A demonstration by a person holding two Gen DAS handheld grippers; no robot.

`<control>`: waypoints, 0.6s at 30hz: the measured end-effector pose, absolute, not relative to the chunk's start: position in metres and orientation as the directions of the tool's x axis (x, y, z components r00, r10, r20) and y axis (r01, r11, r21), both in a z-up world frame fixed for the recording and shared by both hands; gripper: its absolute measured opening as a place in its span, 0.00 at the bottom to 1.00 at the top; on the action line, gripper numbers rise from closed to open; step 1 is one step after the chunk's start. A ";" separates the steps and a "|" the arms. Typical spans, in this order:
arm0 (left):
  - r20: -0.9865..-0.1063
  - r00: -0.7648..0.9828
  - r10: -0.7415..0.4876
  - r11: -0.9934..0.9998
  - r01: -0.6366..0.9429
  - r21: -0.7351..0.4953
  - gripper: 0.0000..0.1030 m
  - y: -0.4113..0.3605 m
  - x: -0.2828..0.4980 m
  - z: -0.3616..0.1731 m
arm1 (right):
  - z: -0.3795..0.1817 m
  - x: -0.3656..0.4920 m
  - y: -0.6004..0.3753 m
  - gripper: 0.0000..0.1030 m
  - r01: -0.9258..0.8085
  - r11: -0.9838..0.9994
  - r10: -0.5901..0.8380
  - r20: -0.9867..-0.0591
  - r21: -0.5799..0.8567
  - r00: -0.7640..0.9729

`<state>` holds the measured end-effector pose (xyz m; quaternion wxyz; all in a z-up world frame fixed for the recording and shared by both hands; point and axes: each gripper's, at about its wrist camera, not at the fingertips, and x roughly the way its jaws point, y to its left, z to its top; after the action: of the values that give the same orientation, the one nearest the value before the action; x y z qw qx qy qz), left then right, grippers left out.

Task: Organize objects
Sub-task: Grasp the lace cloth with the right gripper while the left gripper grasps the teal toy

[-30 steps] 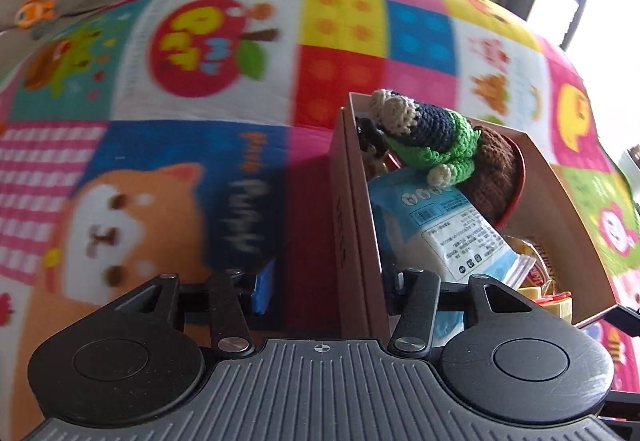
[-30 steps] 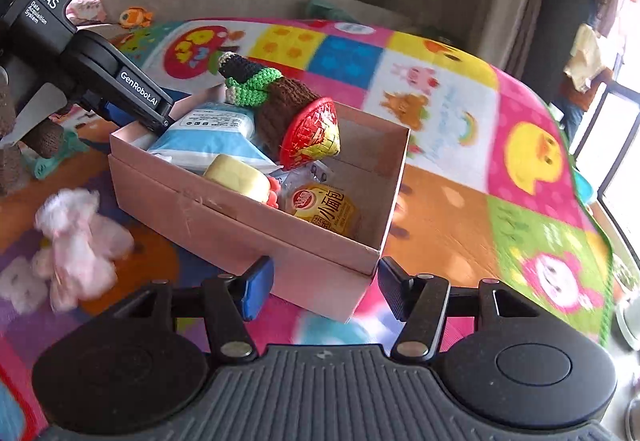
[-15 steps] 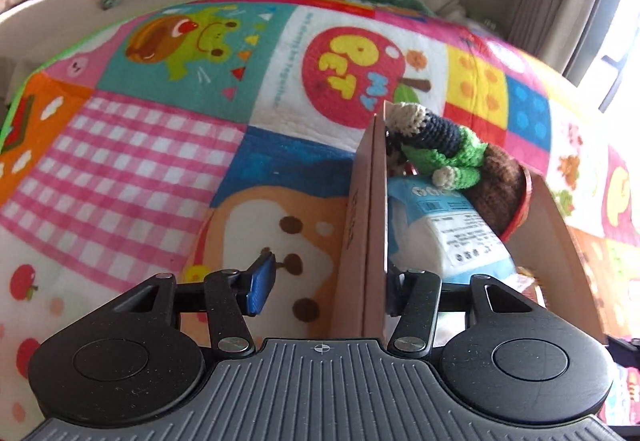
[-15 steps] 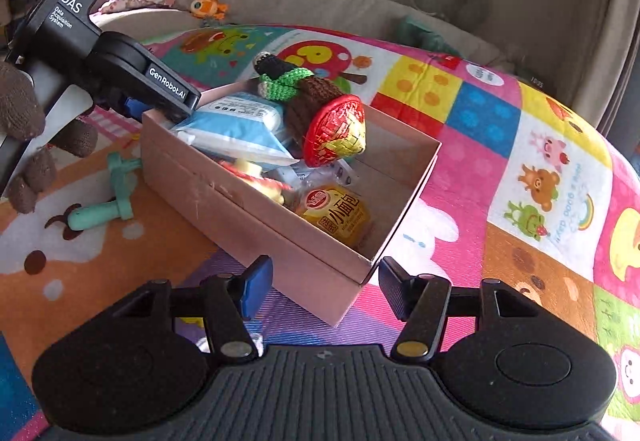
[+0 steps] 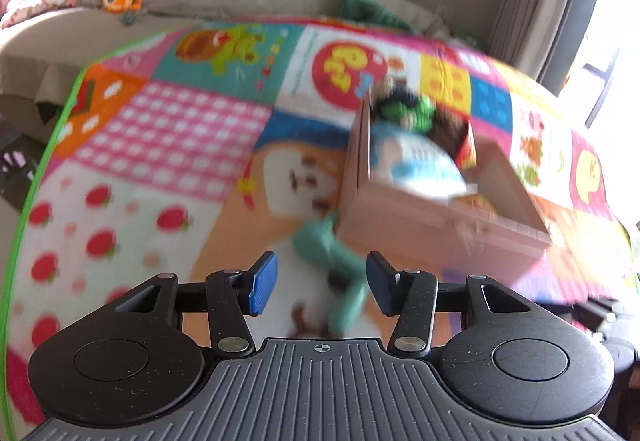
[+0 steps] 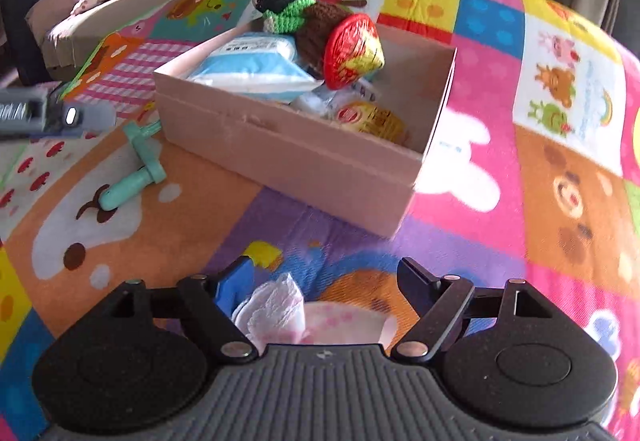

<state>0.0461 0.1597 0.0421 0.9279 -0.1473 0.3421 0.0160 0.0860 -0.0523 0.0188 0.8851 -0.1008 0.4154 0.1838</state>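
Between right gripper (image 6: 320, 283) jaws: pink cloth (image 6: 276, 307), not yet pinched.
Its jaws are opening over the crumpled cloth on the mat (image 6: 460, 241); left gripper (image 5: 318, 283), half spread and empty, has backed off the box (image 6: 304, 157) (already crowded) toward the teal toy (image 5: 338, 273).

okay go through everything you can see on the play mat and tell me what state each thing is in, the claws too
Pink box: open, no lid, partly filled.
Crochet doll: lying on top of the box's contents.
Teal toy: lying on the mat, outside the box.
Pink-and-white cloth: crumpled, loose between the right claw's fingers.
Right claw: opening, gripping nothing.
Left claw: open, empty, above the teal toy.
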 end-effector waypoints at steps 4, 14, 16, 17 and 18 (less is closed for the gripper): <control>-0.665 0.741 -0.094 0.956 -0.121 -0.269 0.52 0.150 0.047 0.032 | 0.017 0.076 -0.048 0.81 -0.389 0.921 0.240 -0.760 -0.018 0.604; -0.698 0.714 -0.061 0.953 -0.166 -0.253 0.52 0.128 0.085 0.021 | 0.006 0.060 -0.049 1.00 -0.375 0.927 0.256 -0.725 -0.003 0.640; -0.698 0.714 -0.050 0.950 -0.181 -0.254 0.52 0.128 0.091 0.021 | 0.005 0.058 -0.049 1.00 -0.371 0.929 0.257 -0.712 -0.005 0.653; -0.698 0.714 -0.048 0.949 -0.186 -0.255 0.52 0.127 0.095 0.021 | 0.005 0.057 -0.049 1.00 -0.369 0.929 0.257 -0.707 -0.006 0.659; -0.698 0.715 -0.042 0.949 -0.189 -0.251 0.52 0.126 0.098 0.020 | 0.004 0.055 -0.049 1.00 -0.367 0.930 0.258 -0.701 -0.007 0.665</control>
<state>0.0978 0.1263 0.0204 0.9131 -0.1539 0.3754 0.0404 0.0553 -0.0490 0.0042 0.9094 -0.0738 0.3717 0.1718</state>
